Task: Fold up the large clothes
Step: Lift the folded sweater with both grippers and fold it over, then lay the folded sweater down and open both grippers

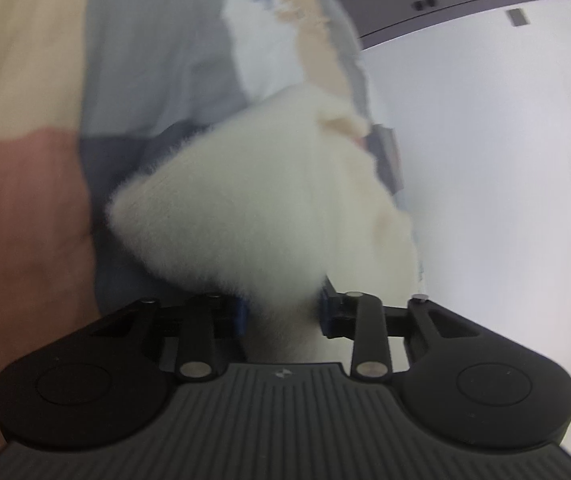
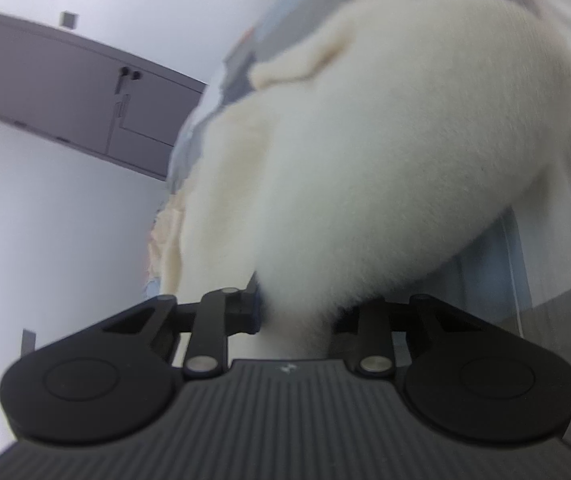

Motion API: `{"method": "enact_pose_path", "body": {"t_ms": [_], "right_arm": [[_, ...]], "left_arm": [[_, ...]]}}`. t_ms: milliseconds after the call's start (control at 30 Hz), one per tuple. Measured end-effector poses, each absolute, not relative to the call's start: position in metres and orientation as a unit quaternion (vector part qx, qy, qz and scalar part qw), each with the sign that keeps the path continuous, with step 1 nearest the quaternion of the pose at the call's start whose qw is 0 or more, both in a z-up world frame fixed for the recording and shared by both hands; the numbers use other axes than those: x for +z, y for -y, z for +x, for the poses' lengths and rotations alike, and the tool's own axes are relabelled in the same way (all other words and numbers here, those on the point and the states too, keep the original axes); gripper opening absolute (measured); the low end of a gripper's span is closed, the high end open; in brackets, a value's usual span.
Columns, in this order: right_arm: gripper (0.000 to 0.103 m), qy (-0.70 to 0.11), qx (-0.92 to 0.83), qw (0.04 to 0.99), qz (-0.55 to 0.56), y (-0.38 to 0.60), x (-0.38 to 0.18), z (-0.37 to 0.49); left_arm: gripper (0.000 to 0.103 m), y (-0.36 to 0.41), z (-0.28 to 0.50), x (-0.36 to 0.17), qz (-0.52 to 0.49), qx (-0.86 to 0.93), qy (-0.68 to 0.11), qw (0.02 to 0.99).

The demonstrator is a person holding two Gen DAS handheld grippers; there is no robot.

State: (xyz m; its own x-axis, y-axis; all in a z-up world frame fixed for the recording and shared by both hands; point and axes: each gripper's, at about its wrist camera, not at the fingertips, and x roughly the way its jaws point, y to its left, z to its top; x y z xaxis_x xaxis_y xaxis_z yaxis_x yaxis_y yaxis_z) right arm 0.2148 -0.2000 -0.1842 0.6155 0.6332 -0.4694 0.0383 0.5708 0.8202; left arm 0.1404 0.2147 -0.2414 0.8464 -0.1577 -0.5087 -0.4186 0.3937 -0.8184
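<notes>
Between the jaws of each hand-held gripper, left (image 1: 283,314) and right (image 2: 297,322), a bunch of white fleece garment (image 1: 253,208) is clenched, billowing toward twelve o'clock over a patchwork bed cover (image 1: 25,120). It looks soft, light and limp, so it should sag; gripping edges or corners seems wisest.

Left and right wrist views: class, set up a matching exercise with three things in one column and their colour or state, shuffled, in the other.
Things:
1. white fluffy garment
2. left gripper
3. cupboard doors

Descriptions:
A. grey, closed, with small dark knobs
B. bunched, pinched in both grippers
C. black frame, blue pads, clamped on fabric

Pairs: 1-B, 2-C, 3-A
</notes>
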Motion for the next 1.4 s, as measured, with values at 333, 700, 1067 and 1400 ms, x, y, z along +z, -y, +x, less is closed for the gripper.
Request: {"method": "enact_pose_path", "body": {"t_ms": [333,700,1067,1400], "right_arm": [[0.029,-0.338,0.238,0.824,0.388,0.215,-0.136,0.177],[0.029,-0.336,0.254,0.827,0.372,0.232,-0.092,0.135],[0.043,-0.362,0.265,0.816,0.363,0.233,-0.087,0.138],[0.049,-0.344,0.277,0.804,0.398,0.236,-0.072,0.176]], "left_arm": [[0.031,-0.208,0.108,-0.193,-0.522,0.046,-0.222,0.822],[0.031,-0.185,0.046,-0.15,-0.495,0.012,-0.213,0.842],[0.047,-0.199,0.063,-0.161,-0.519,-0.003,-0.233,0.822],[0.06,-0.207,0.117,-0.138,-0.498,-0.019,-0.212,0.841]]}}
